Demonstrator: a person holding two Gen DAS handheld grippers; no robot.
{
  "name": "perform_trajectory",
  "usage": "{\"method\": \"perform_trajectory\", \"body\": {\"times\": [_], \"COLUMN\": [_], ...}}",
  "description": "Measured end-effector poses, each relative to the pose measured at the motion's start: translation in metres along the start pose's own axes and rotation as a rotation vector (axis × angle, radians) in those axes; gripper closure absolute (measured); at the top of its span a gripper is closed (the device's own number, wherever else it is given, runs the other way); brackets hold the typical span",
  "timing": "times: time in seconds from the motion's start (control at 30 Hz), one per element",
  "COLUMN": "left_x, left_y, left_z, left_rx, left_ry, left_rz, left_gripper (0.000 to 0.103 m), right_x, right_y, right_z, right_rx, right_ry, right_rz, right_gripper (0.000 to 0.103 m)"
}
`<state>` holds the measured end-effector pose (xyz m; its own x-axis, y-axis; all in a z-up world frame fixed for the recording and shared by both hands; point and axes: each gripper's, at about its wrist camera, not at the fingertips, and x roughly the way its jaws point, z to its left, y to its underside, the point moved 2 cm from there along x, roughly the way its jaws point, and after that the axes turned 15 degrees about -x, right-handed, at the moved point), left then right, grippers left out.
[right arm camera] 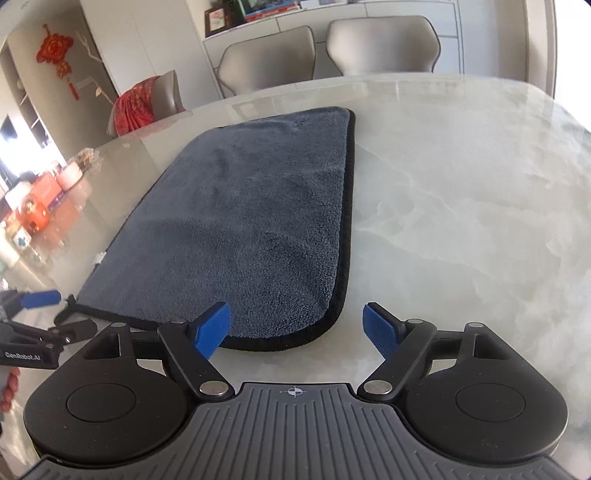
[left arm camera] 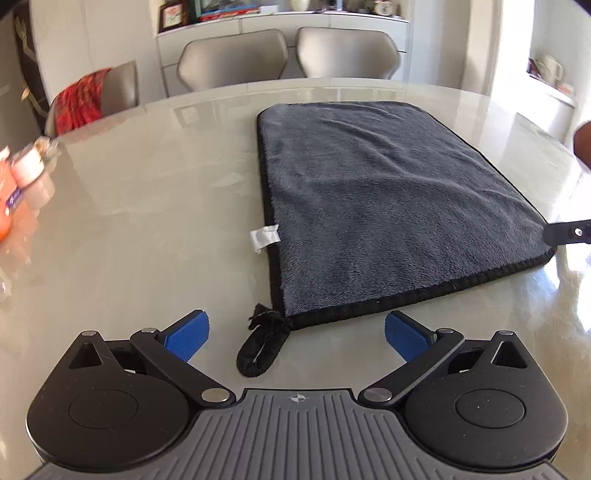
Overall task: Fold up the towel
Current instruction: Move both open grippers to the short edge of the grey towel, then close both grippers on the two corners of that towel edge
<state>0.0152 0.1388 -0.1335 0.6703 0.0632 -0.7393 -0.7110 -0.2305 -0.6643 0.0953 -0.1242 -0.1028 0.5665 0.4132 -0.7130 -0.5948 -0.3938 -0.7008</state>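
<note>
A glossy, pale marble-patterned table [right arm camera: 461,192] fills the foreground, mirroring bright daylight that pours in from the right. Behind its far edge stand two grey padded chairs [left arm camera: 291,55] side by side, and a third chair at the left has a red patterned cloth [left arm camera: 83,99] draped over its back. Beyond them, a white low cabinet [left arm camera: 280,22] carries books and a framed picture — a red knotted ornament [right arm camera: 55,55] hangs on the left wall.

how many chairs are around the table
3. Two grey chairs side by side at the far edge, one left, one right. A third at the far left has a red cloth over it. Others may sit outside the views.
</note>
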Motion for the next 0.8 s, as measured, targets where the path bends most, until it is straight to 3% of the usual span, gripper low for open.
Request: {"method": "perform_trajectory", "body": {"times": [0.03,0.07,0.2,0.27,0.37,0.43,0.53,0.7,0.8], "left_x": [0.000,0.000,0.001,0.001,0.002,0.002,0.002,-0.002,-0.003], "left_y": [0.000,0.000,-0.002,-0.003,-0.004,-0.006,-0.011,-0.025,-0.032], "left_z": [-0.002,-0.004,-0.004,-0.005,-0.007,-0.008,-0.008,-0.001,-0.001], "left_rx": [0.014,0.027,0.012,0.000,-0.008,0.001,-0.015,-0.106,-0.106], "left_ry": [0.004,0.009,0.043,0.055,0.073,0.087,0.094,0.126,0.130], "left_rz": [-0.002,-0.004,0.004,0.007,0.007,0.004,0.011,-0.032,-0.036], "left_gripper": [0.000,0.001,0.009,0.014,0.031,0.058,0.087,0.092,0.092], "right_x": [0.000,0.001,0.003,0.003,0.004,0.003,0.000,-0.004,-0.004], "right_y": [0.000,-0.001,-0.005,-0.006,-0.008,-0.008,-0.013,-0.022,-0.025], "right_z": [0.003,0.006,0.013,0.010,0.000,-0.005,-0.005,-0.006,-0.006], "right_rx": [-0.022,-0.042,-0.074,-0.047,0.033,0.087,0.094,0.113,0.084], "right_ry": [0.005,0.007,0.014,0.006,-0.041,-0.077,-0.110,-0.150,-0.118], "right_rz": [0.001,0.002,0.007,0.008,0.007,0.001,-0.015,-0.051,-0.038], "right_gripper": [0.039,0.044,0.050,0.060,0.075,0.083,0.087,0.090,0.093]}}
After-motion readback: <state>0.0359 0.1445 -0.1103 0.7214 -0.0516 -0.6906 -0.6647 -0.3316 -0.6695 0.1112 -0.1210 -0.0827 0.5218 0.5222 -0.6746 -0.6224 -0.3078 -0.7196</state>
